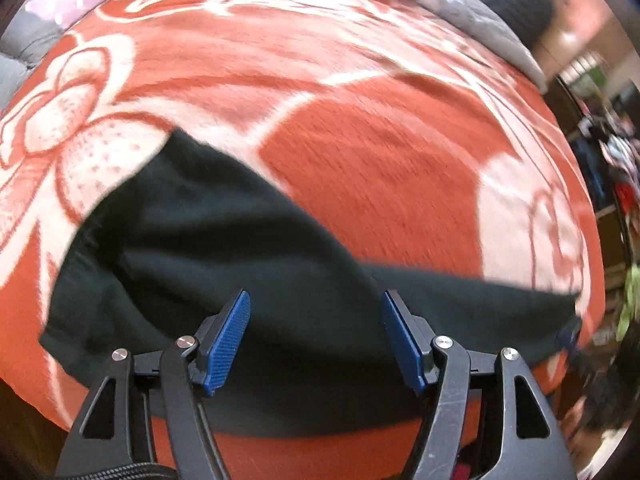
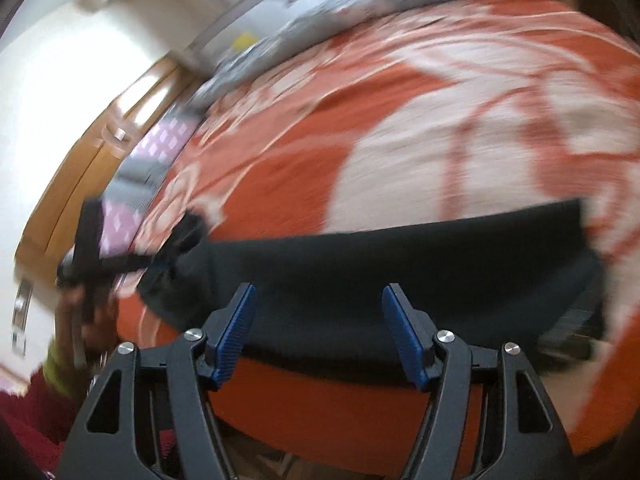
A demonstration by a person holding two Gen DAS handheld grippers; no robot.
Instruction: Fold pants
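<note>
Dark green-black pants (image 1: 224, 248) lie partly folded on an orange and cream floral blanket (image 1: 380, 140) on a bed. My left gripper (image 1: 316, 300) is open, its blue pads just above the near edge of the pants, holding nothing. In the right wrist view the pants (image 2: 400, 272) stretch as a dark band across the blanket (image 2: 440, 140). My right gripper (image 2: 318, 296) is open over the near edge of the pants, empty. The left gripper (image 2: 96, 256) shows there at the pants' left end, blurred.
A grey quilt (image 1: 460, 4) runs along the far side of the bed. A wooden cabinet (image 2: 80, 168) and white wall stand to the left. Cluttered shelves (image 1: 604, 152) are to the right. The bed's near edge lies just under both grippers.
</note>
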